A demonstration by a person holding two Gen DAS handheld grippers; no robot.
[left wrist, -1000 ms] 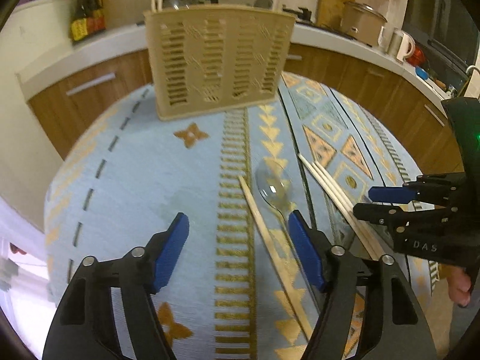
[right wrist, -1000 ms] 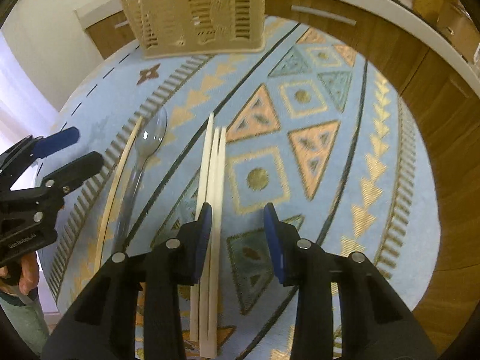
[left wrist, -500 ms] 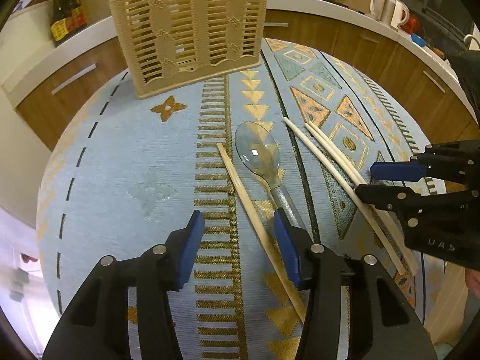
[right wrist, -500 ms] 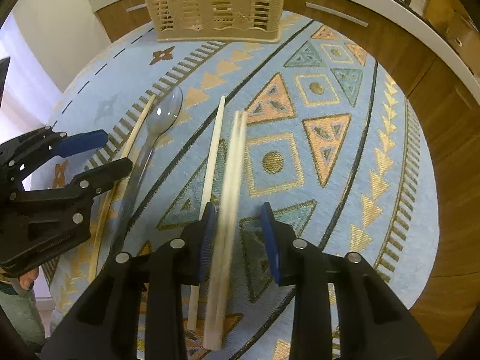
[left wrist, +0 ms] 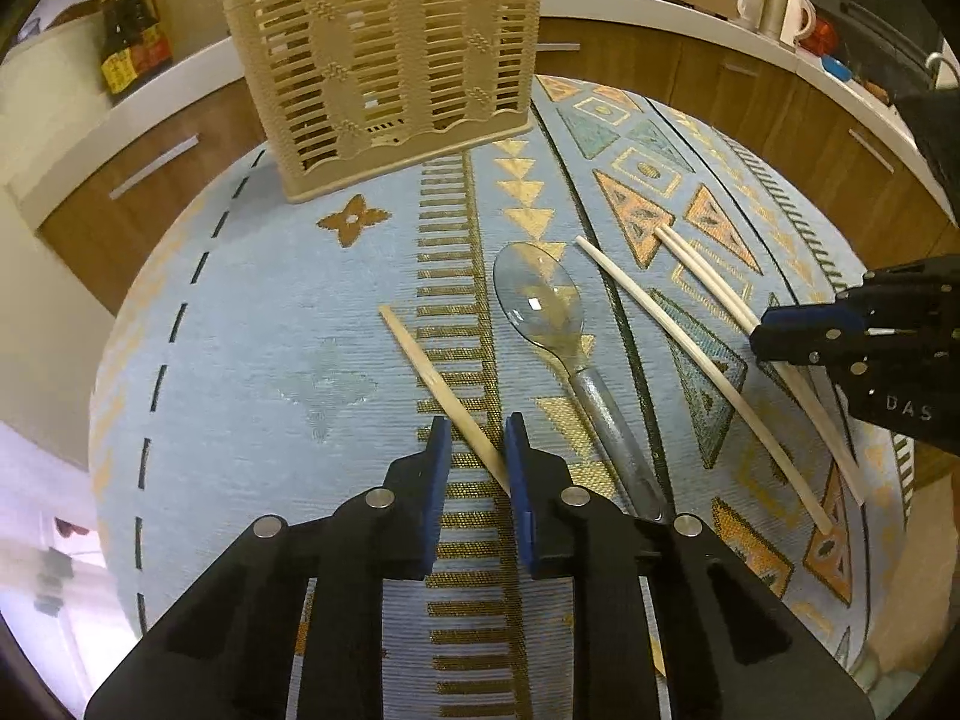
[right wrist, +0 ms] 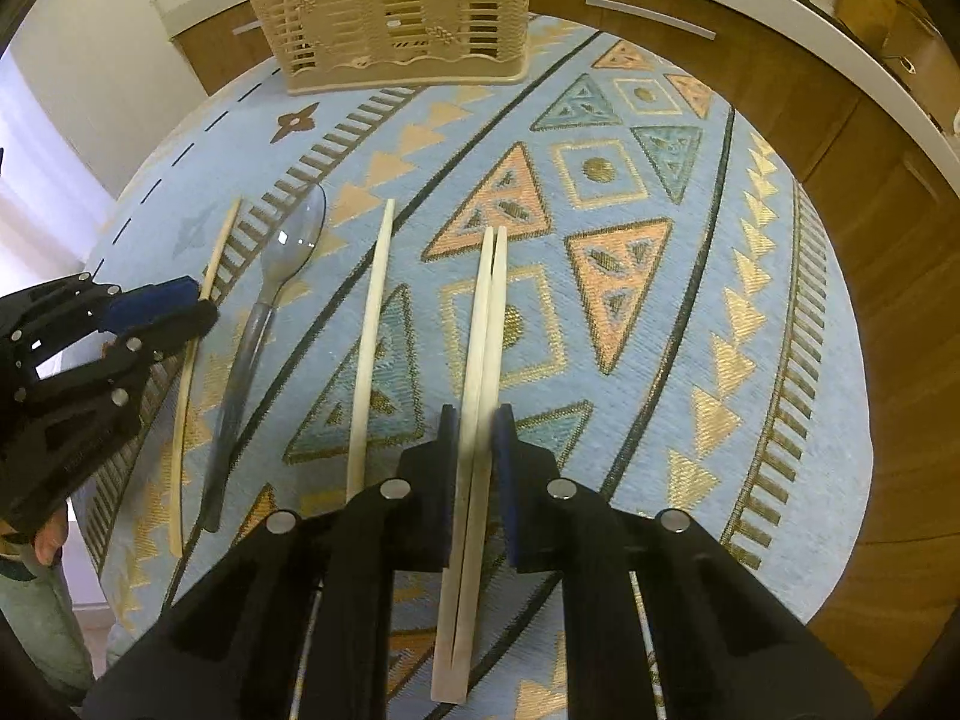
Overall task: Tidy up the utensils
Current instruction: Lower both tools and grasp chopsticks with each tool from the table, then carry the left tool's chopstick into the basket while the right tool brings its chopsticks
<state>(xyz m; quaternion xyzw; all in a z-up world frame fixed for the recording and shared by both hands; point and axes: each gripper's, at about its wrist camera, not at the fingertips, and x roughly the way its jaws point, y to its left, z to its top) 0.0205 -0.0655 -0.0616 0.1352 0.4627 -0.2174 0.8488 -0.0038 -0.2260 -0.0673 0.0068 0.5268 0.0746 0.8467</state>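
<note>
- Landmark: beige slotted utensil basket stands upright at the far edge of the counter, which is covered by a blue cloth with gold and orange patterns.
- Left claw: jaws have just been closing and now stand narrow around a tan wooden chopstick. The stick lies on the cloth, its far tip aimed toward the basket. The right pad touches the stick; the left pad appears to stand slightly off it, though the angle makes this uncertain.
- Right claw: jaws have just been closing around a pair of pale chopsticks lying side by side. Both blue pads sit against the pair, near its middle. The pair rests on the cloth, tips pointing toward the basket.
- Clear plastic spoon: lies on the cloth on the near side of the basket, bowl end toward the basket, handle toward the person. It sits between the tan chopstick and a single pale chopstick, touching neither.
- The single pale chopstick lies free, between the spoon and the gripped pair, also pointing roughly at the basket.
- All loose utensils lie outside the basket, well apart from it.
- Behind the basket: wooden cabinet fronts under a white worktop, dark bottles to its left, a white kettle to its right.
</note>
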